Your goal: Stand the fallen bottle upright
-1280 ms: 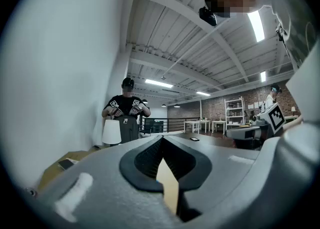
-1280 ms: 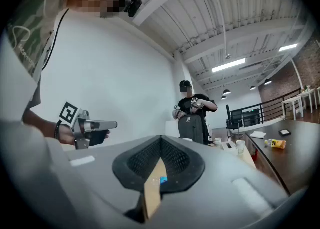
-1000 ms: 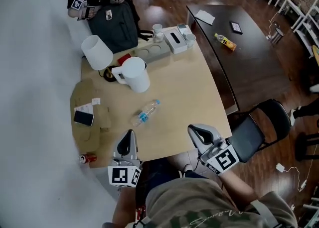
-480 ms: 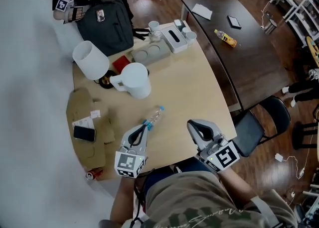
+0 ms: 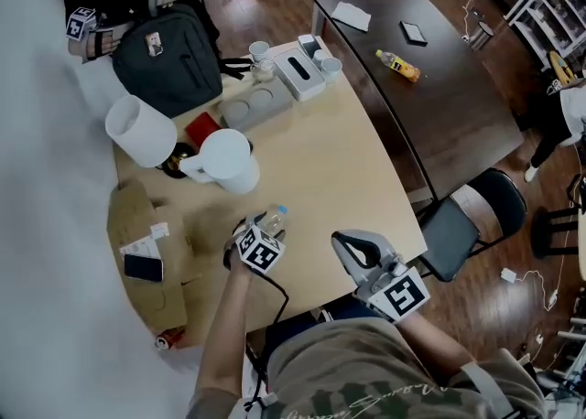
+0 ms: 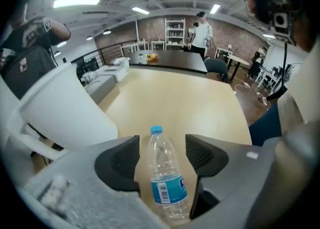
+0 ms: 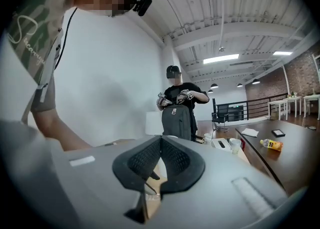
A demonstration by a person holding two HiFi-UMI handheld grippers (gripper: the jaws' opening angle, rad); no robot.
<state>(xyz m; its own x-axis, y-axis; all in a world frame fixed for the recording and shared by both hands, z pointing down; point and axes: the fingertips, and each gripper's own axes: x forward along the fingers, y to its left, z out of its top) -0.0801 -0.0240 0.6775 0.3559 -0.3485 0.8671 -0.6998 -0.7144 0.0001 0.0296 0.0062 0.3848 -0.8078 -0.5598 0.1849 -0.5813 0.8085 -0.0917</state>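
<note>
Pale wooden table (image 5: pixel 348 161) is carrying the fallen bottle (image 6: pixel 162 183), which is lying between the opening jaws of the left gripper (image 6: pixel 162 155), cap pointing away and pads not pressing on it, while the right gripper (image 7: pixel 160 165) is hovering off the near edge with its jaws closed on nothing. Being clear and thin-walled, the bottle is probably going to feel light, squashy and prone to rolling, so gripping across its labelled middle is looking safest. Beyond it a white jug (image 5: pixel 227 159) is standing, with a dark table (image 5: pixel 412 88) and chair (image 5: pixel 476 225) sitting on the wood floor.
</note>
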